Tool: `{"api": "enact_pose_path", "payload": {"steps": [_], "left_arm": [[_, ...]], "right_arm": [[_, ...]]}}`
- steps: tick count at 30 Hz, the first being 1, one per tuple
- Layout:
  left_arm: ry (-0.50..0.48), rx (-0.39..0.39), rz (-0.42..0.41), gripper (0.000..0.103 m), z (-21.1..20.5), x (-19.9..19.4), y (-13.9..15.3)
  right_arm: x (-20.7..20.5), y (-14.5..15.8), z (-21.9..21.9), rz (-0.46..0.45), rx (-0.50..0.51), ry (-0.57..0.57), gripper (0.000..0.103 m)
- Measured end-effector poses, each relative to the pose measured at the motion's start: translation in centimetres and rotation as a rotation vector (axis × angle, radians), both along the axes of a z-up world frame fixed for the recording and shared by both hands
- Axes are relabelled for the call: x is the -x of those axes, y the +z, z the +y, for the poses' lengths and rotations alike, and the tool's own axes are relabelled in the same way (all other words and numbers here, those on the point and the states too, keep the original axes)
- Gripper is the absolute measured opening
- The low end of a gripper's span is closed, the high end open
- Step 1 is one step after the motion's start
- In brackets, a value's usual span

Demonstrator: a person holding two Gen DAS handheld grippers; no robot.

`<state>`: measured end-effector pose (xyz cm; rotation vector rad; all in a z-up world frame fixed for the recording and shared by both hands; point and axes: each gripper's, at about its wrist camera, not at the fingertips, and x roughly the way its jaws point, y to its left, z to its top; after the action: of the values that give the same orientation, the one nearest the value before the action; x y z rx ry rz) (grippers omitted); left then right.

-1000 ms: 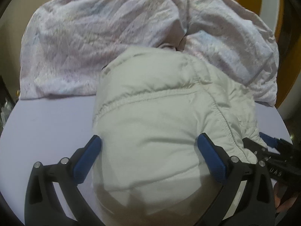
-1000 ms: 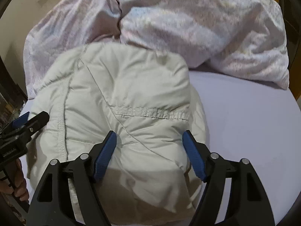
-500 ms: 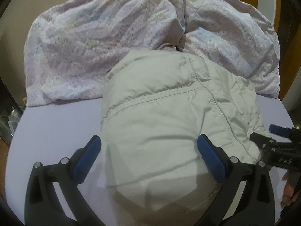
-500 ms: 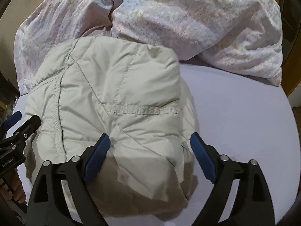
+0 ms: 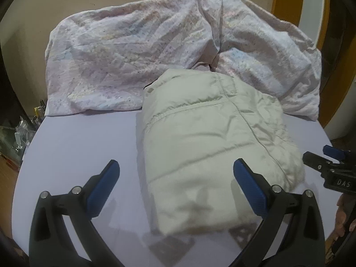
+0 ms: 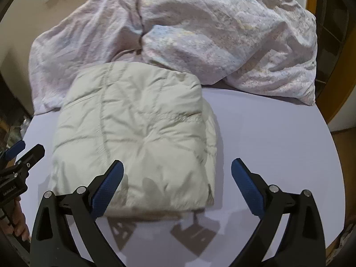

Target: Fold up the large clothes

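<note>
Where a second ago both tools hung low over the garment with their blue pads bracketing it, the left gripper and right gripper have now pulled back and up, jaws spread wide and holding nothing. The folded cream padded jacket lies released on the pale lilac round table, its far edge against the rumpled pink floral duvet.
</note>
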<state>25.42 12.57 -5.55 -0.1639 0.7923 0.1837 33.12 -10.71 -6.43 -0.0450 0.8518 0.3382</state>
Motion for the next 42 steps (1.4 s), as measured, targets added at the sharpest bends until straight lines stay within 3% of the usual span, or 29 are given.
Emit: {"api": "enact_pose_path", "payload": {"steps": [12, 18, 26, 42], "left_arm": [[-0.052, -0.004, 0.017, 0.101, -1.3, 7.5, 2.7], [-0.051, 0.052, 0.053, 0.101, -1.8, 10.3, 2.8], [-0.052, 0.074, 0.082, 0.101, -3.0, 11.8, 1.9], [-0.087, 0.089, 0.096, 0.101, -4.6, 12.3, 1.3]], "right_arm": [[6.1, 0.6, -0.8, 0.116, -0.033, 0.067, 0.099], [8.7, 0.2, -1.0, 0.182, -0.010, 0.105, 0.099], [10.7, -0.3, -1.9, 0.236, -0.001, 0.113, 0.099], [11.4, -0.8, -3.2, 0.246, -0.042, 0.079, 0.099]]}}
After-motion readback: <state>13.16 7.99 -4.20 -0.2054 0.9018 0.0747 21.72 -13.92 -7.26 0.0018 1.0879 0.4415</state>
